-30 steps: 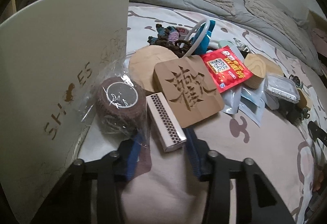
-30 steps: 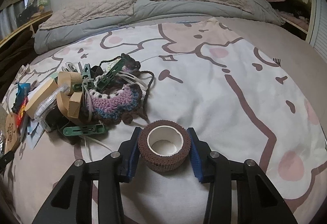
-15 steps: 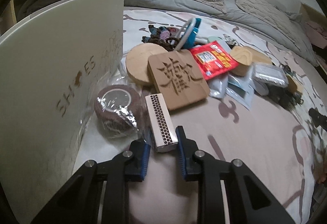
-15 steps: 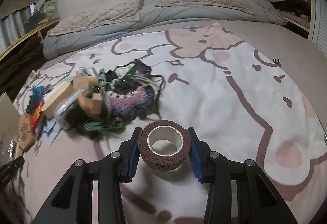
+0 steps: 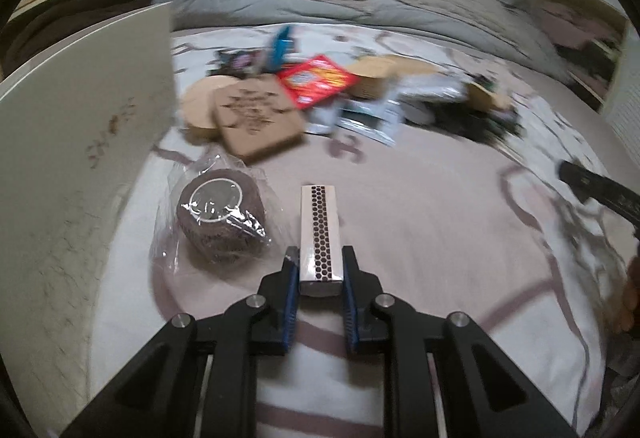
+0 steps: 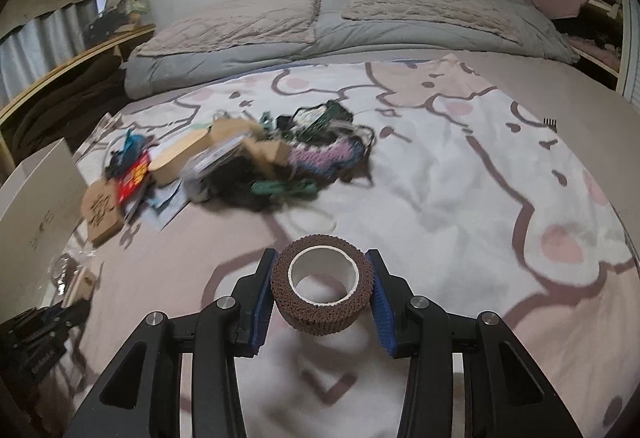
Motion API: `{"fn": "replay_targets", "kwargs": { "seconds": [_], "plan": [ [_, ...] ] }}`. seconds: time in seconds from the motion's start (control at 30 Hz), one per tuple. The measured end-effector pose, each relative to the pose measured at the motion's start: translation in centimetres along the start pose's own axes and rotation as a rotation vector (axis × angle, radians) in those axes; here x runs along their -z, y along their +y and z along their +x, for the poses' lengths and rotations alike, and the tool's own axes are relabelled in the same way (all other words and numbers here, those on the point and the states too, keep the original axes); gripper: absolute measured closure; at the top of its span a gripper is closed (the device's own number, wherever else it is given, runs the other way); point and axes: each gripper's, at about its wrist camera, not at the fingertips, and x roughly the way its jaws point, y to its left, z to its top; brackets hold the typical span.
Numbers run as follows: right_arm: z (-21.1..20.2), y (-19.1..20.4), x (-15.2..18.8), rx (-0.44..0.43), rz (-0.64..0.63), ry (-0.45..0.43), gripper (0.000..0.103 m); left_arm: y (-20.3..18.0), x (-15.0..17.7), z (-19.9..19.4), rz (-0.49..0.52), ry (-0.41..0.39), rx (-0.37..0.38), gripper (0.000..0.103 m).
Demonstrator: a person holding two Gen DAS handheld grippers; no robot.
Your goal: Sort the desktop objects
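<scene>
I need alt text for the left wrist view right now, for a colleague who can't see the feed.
The left tongs grip a matchbox by its near end, striking strip up, over a pink-and-white bedspread. Left of it lies a brown bandage roll in clear wrap beside a white shoe box. Behind, blurred, sit a carved wooden plaque and a red packet.

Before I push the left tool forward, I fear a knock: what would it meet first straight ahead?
Probably the carved wooden plaque, past bare bedspread; depth is unclear. The left tool grips the matchbox, which would arrive first.
</scene>
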Motion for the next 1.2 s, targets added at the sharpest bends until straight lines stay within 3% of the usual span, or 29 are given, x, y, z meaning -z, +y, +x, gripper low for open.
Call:
{"fn": "replay_targets", "kwargs": {
  "seconds": [0.3, 0.4, 0.47, 0.53, 0.63, 0.97, 1.2],
  "plan": [
    [-1.9, 1.6, 3.5, -0.043, -0.011, 0.029, 0.059, -4.1, 1.9, -1.9, 0.182, 0.002, 0.148, 0.083],
    [-2.4, 2.3, 4.3, -0.070, -0.017, 0.041, 0.059, -4.7, 2.6, -2.4, 0.223, -0.002, 0.128, 0.081],
    [-2.6, 2.8, 4.8, -0.078, -0.029, 0.041, 0.059, -4.6, 2.9, -2.7, 0.216, -0.011, 0.090, 0.060],
    [-2.9, 3.3, 5.2, -0.093, -0.040, 0.035, 0.059, -4.1, 3.1, -3.0, 0.196, -0.019, 0.070, 0.051],
    [-3.0, 3.8, 5.6, -0.108, -0.057, 0.034, 0.059, -3.1, 3.2, -2.9, 0.158, -0.010, 0.054, 0.050],
    [-2.4, 4.1, 5.9, -0.114, -0.075, 0.053, 0.059, -0.1, 2.6, -2.7, 0.086, -0.018, -0.107, 0.050],
    [-2.3, 4.2, 5.9, -0.118, -0.075, 0.057, 0.059, 0.4, 2.9, -3.1, 0.040, 0.020, -0.034, 0.050]
  ]
}}
